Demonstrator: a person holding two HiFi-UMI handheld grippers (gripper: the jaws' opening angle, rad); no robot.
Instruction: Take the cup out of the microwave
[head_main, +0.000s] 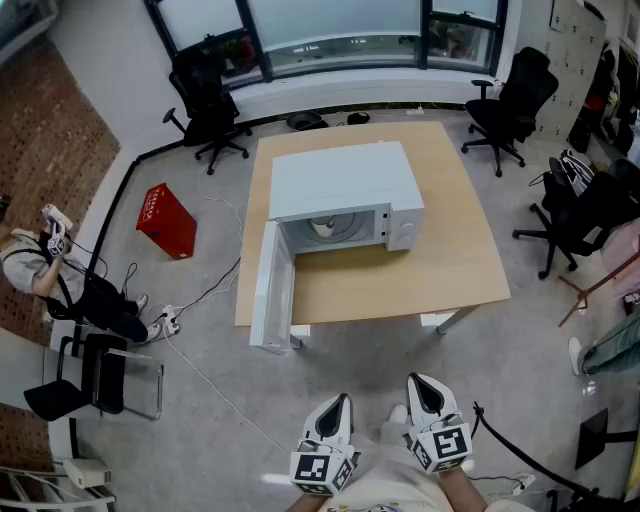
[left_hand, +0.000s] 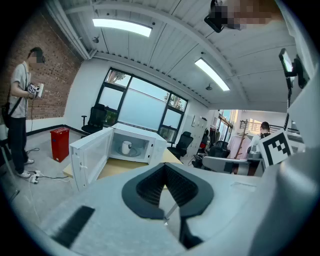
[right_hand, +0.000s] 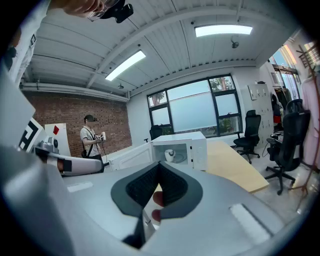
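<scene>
Office room w/ grey floor (head_main: 400, 370), big windows (head_main: 330, 20) along the far wall & a brick wall (head_main: 50, 120) at left. A square wooden tabletop (head_main: 450, 250) stands mid-room. A white microwave (head_main: 340, 180) sits on its far-left part. The microwave's door (head_main: 268, 290) is swung fully open, reaching out past the near-left edge, and the cavity faces the camera.

Black office chairs stand around. One (head_main: 205, 100) is beyond the far-left corner, one (head_main: 515, 95) beyond the far-right, and another (head_main: 580, 215) off to the right. A red box (head_main: 165, 220) lies on the floor left of the tabletop, w/ cables (head_main: 200, 300) trailing near it. A person (head_main: 40, 265) stands by the brick wall, holding a small white object at chest height.

Both grippers sit at the bottom of the head view, side by side, well apart from the tabletop. They point fwd toward the microwave, tipped slightly down. Left gripper (head_main: 338, 402): jaws closed, tips meeting, nothing btw them. Right gripper (head_main: 420, 385): jaws likewise closed, empty. Each carries its marker cube (head_main: 322, 468) back near the hand.

Cup (head_main: 322, 227): small, white, w/ handle. It stands upright on the turntable inside the microwave cavity, a bit left of centre. It is far from both grippers and nothing touches it.
</scene>
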